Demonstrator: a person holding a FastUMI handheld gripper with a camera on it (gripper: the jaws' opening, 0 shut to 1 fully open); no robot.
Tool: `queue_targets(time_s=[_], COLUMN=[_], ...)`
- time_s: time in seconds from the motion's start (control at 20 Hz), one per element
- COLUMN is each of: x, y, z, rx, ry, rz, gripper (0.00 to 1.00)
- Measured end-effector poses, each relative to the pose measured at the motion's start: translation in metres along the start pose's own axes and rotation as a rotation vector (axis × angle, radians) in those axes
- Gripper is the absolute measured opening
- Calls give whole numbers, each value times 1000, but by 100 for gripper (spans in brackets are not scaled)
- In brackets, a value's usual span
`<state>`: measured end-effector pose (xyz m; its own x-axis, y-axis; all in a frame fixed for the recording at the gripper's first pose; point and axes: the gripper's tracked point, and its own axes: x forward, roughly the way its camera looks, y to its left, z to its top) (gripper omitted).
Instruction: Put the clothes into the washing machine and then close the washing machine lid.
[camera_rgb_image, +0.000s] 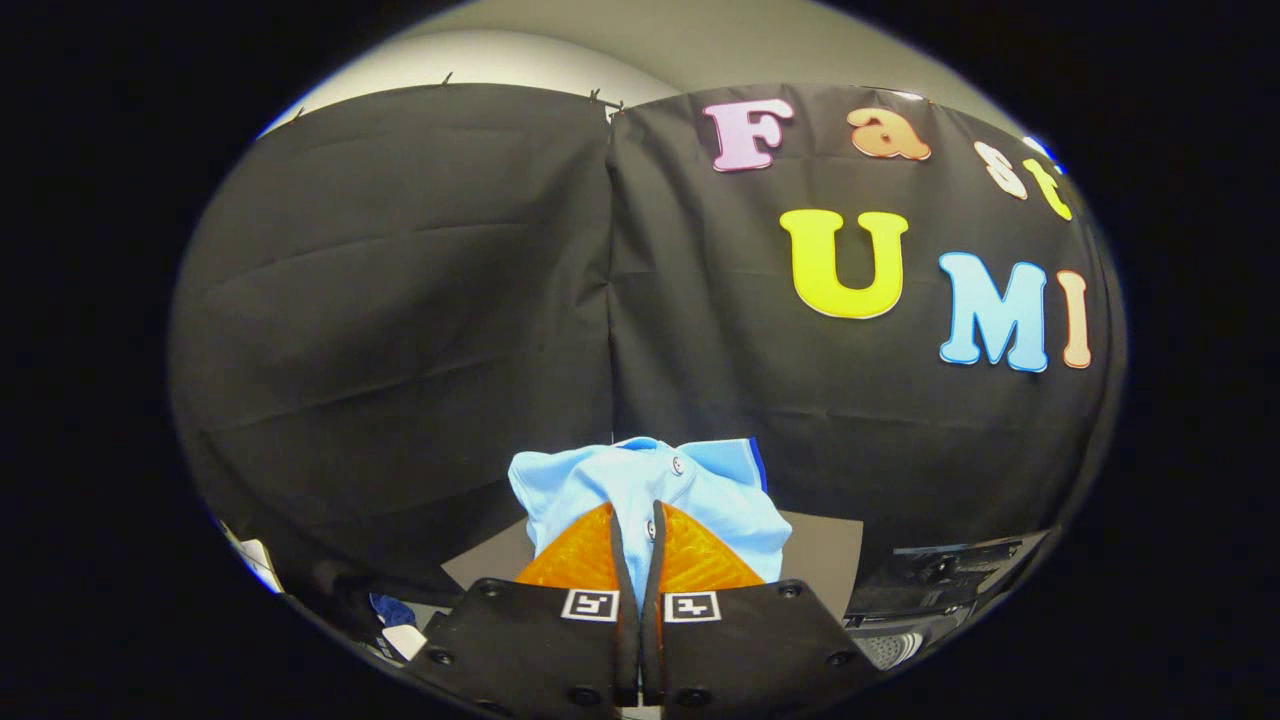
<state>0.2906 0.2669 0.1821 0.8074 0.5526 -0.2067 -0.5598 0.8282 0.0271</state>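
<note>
A light blue buttoned shirt (650, 485) hangs pinched between my two fingers, lifted up in front of the booth's black cloth wall. My gripper (637, 530) is shut on a fold of it, with the fabric bunched above and around the fingertips and a thin strip of it showing in the narrow gap between them. A dark machine part (950, 565) sits low to the right of the fingers; I cannot tell if it is the washing machine.
A grey flat surface (825, 550) lies behind the shirt, under the cloth wall. Low on the left are a dark blue item (392, 610) and some white pieces (258, 562). A dark ribbed part (895, 648) lies low on the right.
</note>
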Motion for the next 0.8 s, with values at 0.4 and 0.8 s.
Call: queue_targets(time_s=[0.4, 0.8], x=[-32, -91], y=[-37, -125], z=[20, 41], rx=[8, 44], ry=[-46, -100], rz=[-61, -185], gripper=[3, 3])
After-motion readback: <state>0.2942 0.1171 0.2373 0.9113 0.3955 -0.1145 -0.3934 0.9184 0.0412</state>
